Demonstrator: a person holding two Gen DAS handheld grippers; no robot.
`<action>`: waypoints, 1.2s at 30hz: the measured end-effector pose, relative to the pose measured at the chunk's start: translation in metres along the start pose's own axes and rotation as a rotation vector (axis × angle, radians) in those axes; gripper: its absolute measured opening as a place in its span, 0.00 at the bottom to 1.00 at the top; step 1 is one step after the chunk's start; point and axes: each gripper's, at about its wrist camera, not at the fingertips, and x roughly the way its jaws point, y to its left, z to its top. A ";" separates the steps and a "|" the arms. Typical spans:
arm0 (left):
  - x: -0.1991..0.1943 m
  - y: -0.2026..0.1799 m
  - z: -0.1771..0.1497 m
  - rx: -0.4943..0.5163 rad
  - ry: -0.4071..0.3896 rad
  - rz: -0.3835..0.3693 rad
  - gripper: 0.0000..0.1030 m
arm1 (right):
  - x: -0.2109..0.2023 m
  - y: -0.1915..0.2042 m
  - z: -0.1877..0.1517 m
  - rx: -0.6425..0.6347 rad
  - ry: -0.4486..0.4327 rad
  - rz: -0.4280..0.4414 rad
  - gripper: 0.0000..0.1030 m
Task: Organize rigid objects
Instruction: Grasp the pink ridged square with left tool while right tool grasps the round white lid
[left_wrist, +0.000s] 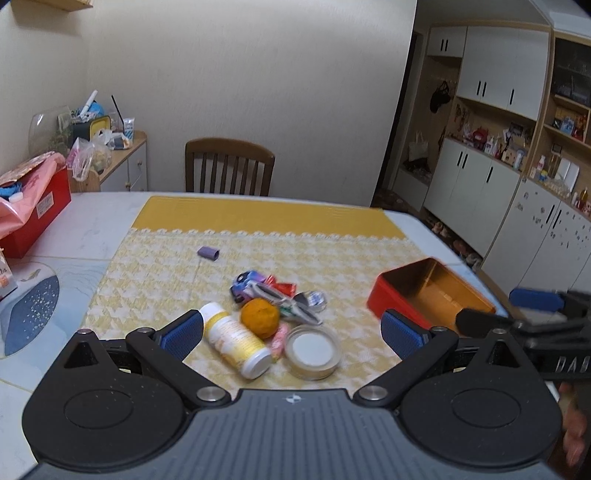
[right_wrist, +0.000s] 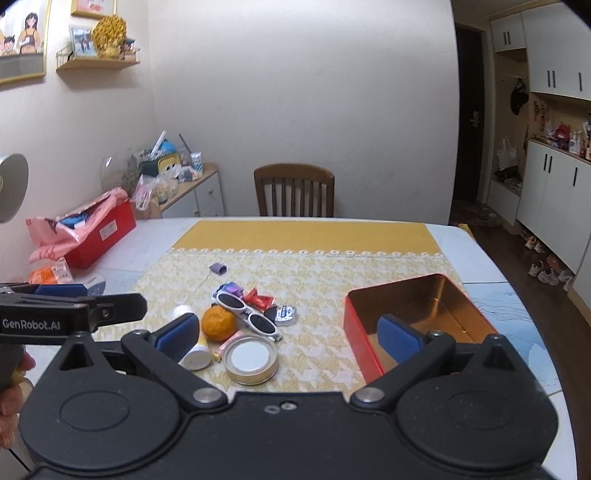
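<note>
The red box (right_wrist: 417, 314) sits empty, just ahead of the right gripper (right_wrist: 288, 338). The pile lies ahead of the left gripper (left_wrist: 291, 330). Both are wide apart, holding nothing. The bottle (left_wrist: 236, 339) and orange (left_wrist: 259, 317) could roll away if bumped.

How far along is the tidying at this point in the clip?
Done: nothing; the red tin is empty. In hand: nothing; the left gripper and right gripper are both open above the mat. Left: the whole pile, including the white bottle, orange ball, sunglasses and round lidded tin, plus the purple piece lying apart.
</note>
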 end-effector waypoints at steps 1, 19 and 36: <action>0.005 0.005 -0.004 0.008 0.013 0.001 1.00 | 0.005 0.001 0.000 -0.007 0.010 -0.001 1.00; 0.090 0.070 -0.070 0.055 0.253 0.057 0.98 | 0.125 0.025 -0.020 -0.123 0.253 0.055 0.97; 0.108 0.087 -0.083 0.106 0.293 0.048 0.66 | 0.193 0.047 -0.039 -0.150 0.370 0.024 0.90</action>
